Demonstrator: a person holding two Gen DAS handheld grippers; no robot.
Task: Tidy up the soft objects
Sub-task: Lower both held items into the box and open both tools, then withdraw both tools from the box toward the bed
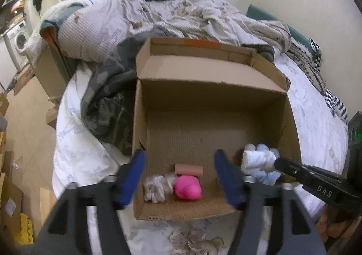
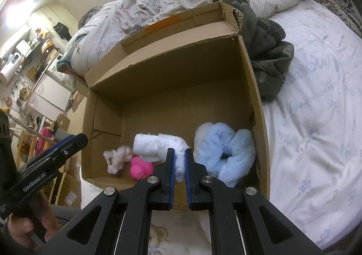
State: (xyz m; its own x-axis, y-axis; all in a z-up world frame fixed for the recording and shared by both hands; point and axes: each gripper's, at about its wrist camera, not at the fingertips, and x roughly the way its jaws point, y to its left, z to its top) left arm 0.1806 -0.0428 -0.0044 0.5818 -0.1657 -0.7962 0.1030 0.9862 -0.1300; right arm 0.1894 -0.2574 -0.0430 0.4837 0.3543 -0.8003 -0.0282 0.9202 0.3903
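- The right hand-held gripper (image 2: 179, 159) is clamped on a rolled white towel (image 2: 158, 145), its blue pads pressing one end of the cloth just above the floor of the cardboard box (image 2: 255, 96).
- The left hand-held gripper (image 1: 179, 164) stands with its jaws apart and nothing between them; it hangs over the near-left corner of the box, above a pink rubber duck (image 1: 187, 188) and a small beige cloth bundle (image 1: 157, 187).
- The box sits on the bed (image 2: 316, 119), flaps up. A fluffy light-blue plush item (image 2: 226, 150) fills the near-right corner, and the towel lies just left of it, touching it or nearly so. A small tan block (image 1: 189, 169) lies just behind the duck.
- The step in hand looks like setting the towel down between the plush item and the duck.
- To do it well, I would lower the pinched end until the roll rests on the cardboard, then part the jaws fully before lifting, so the cloth does not drag up with the pads.
- Keeping the roll lengthwise along the near wall should stop it unrolling and leave the back of the box free.
- The left hand-held gripper is best kept clear of the right one; it could nudge the duck aside if the towel needs room.
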